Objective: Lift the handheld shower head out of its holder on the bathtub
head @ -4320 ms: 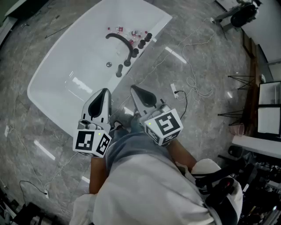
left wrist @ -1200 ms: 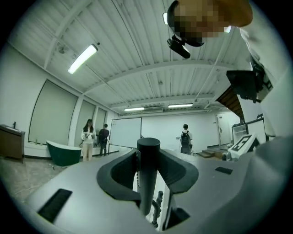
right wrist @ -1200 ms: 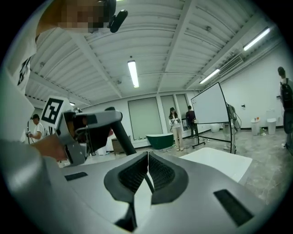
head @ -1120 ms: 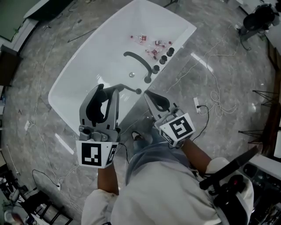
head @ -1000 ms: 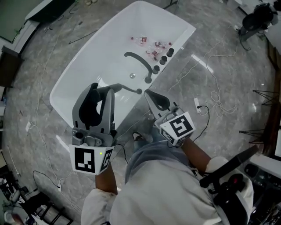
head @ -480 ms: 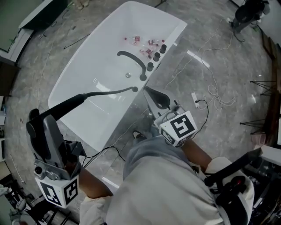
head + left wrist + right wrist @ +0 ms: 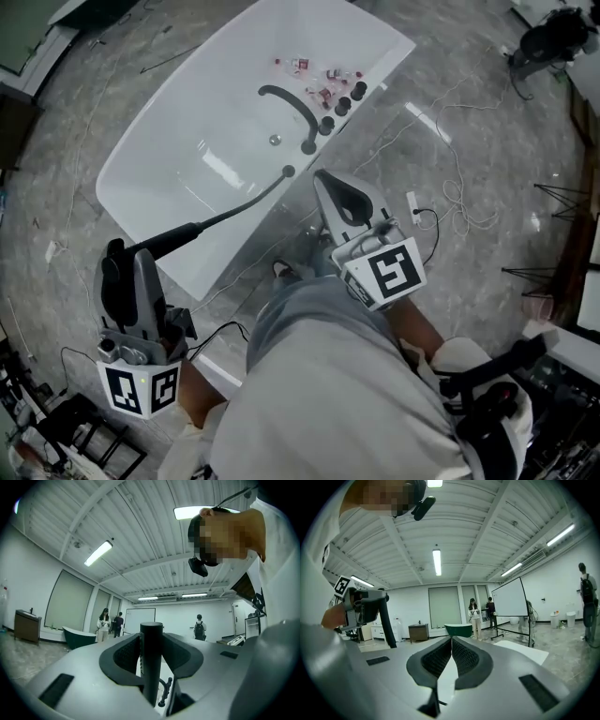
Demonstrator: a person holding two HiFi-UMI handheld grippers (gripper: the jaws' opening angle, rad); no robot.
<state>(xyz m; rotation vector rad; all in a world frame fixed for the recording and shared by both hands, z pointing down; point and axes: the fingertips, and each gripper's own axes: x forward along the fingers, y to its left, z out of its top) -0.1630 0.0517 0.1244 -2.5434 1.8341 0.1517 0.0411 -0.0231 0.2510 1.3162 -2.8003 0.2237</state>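
The white bathtub (image 7: 187, 122) fills the upper head view. Its black handheld shower head (image 7: 167, 237) is off the tub. A dark hose (image 7: 246, 202) runs from it back to the holder hole (image 7: 289, 172) on the tub's rim. My left gripper (image 7: 127, 267), low at the left beside the tub, is shut on the shower head. In the left gripper view the black handle (image 7: 151, 663) stands upright between the pads. My right gripper (image 7: 330, 186) hovers by the rim near the holder, shut and empty, its pads (image 7: 451, 644) meeting.
A curved black spout (image 7: 286, 98) and several knobs (image 7: 342, 98) line the tub's right rim. Small bottles (image 7: 314, 70) lie at its far end. Cables (image 7: 450, 197) and a power strip (image 7: 411, 202) are on the marble floor. People (image 7: 474, 616) stand far off near a green tub (image 7: 460, 630).
My left gripper has swung from over the tub's rim out to the lower left, taking the shower head with it and drawing the hose out. The right gripper has barely moved.
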